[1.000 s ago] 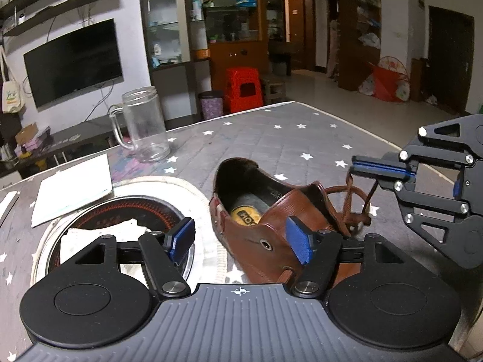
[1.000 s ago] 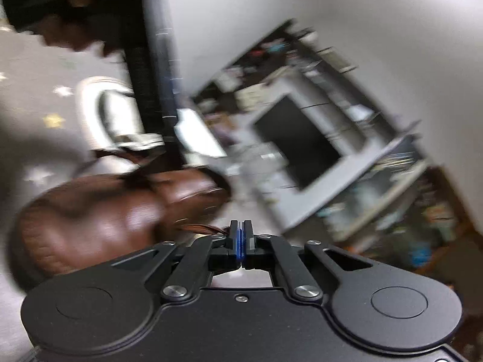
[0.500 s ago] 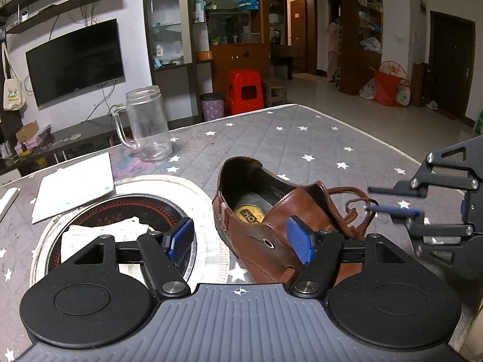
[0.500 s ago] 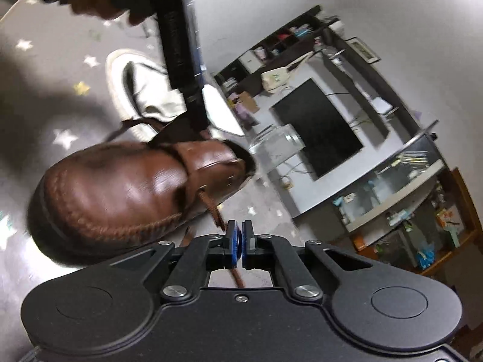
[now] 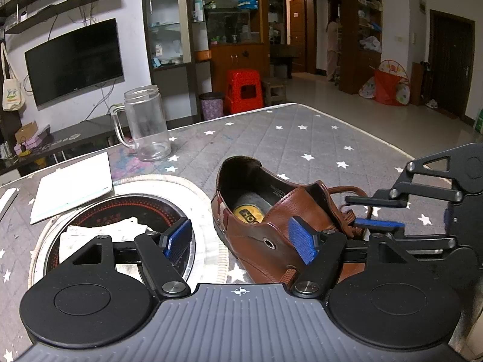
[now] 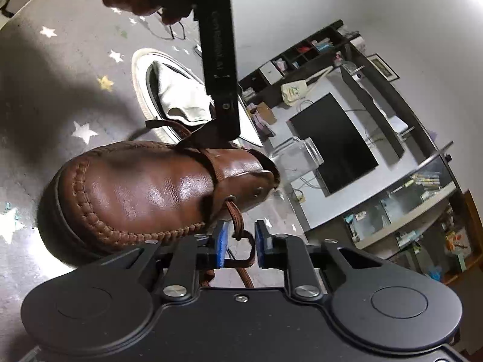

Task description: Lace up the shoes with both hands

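On the star-patterned grey table cover (image 5: 302, 138) the brown leather shoe (image 5: 271, 226) lies with its heel toward the glass mug (image 5: 146, 123) and its toe toward the near edge, just beside the round inset burner (image 5: 99, 208). Left gripper (image 5: 241, 238): jaws wide apart, one pad over the burner, the other just at the shoe's quarter beside an eyelet; nothing between them, not gripping. Right gripper (image 6: 238, 241): jaws have just been opening and now stand a narrow gap apart, with the brown lace (image 6: 237, 214) hanging from the side eyelet down between the pads; neither pad appears to press on it, so lace judged released or not yet taken. Step in hand, by my reading: regrasp of the free lace end at the right side of the shoe, lacing only partly done. Next move would call for closing the right pads on the lace near its tip, while the left steadies the quarter or takes the other end. Risk: loop slips out sideways.
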### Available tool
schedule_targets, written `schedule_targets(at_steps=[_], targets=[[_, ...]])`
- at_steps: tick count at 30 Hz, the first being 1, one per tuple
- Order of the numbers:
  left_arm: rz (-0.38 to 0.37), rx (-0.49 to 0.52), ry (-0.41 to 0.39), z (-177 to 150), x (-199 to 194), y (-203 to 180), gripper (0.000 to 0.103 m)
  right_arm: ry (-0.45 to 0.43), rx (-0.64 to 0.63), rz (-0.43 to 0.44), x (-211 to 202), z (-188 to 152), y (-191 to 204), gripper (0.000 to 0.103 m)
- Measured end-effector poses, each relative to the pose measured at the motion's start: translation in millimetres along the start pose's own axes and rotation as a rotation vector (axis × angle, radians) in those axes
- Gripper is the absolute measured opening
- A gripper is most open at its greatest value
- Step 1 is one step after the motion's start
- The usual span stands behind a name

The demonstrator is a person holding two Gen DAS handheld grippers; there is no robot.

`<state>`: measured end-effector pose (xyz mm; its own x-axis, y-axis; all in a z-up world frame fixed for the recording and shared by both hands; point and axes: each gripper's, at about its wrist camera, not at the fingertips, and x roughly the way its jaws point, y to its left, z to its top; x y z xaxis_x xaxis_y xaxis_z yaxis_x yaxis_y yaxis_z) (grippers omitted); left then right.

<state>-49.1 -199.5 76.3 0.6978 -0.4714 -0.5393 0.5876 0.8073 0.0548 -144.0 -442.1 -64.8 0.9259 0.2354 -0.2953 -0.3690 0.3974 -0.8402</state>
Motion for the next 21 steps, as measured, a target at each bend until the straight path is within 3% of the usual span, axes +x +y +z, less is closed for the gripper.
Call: schedule_targets(at_steps=[1,5,15,21], targets=[[0.001,-0.002,0.000,0.3,-0.2,0.8,0.073,-0.004,-0.006,-0.004,2.0,0.0,0.9,0.008],[0.010,-0.005,0.000,-2.8,-0.9,-2.8,0.073,-0.019,0.014,-0.050,4.7,-1.6,4.0,0.003],[0.038,-0.020,-0.002,-7.3,-5.7,-2.0,0.073,-0.075,0.124,-0.376,-23.1,9.1,-18.7,0.002],[0.058,-0.008,-0.005,-8.6,-6.0,-4.3,0.073,-0.113,0.084,-0.516,-37.7,18.5,-49.8,0.002]])
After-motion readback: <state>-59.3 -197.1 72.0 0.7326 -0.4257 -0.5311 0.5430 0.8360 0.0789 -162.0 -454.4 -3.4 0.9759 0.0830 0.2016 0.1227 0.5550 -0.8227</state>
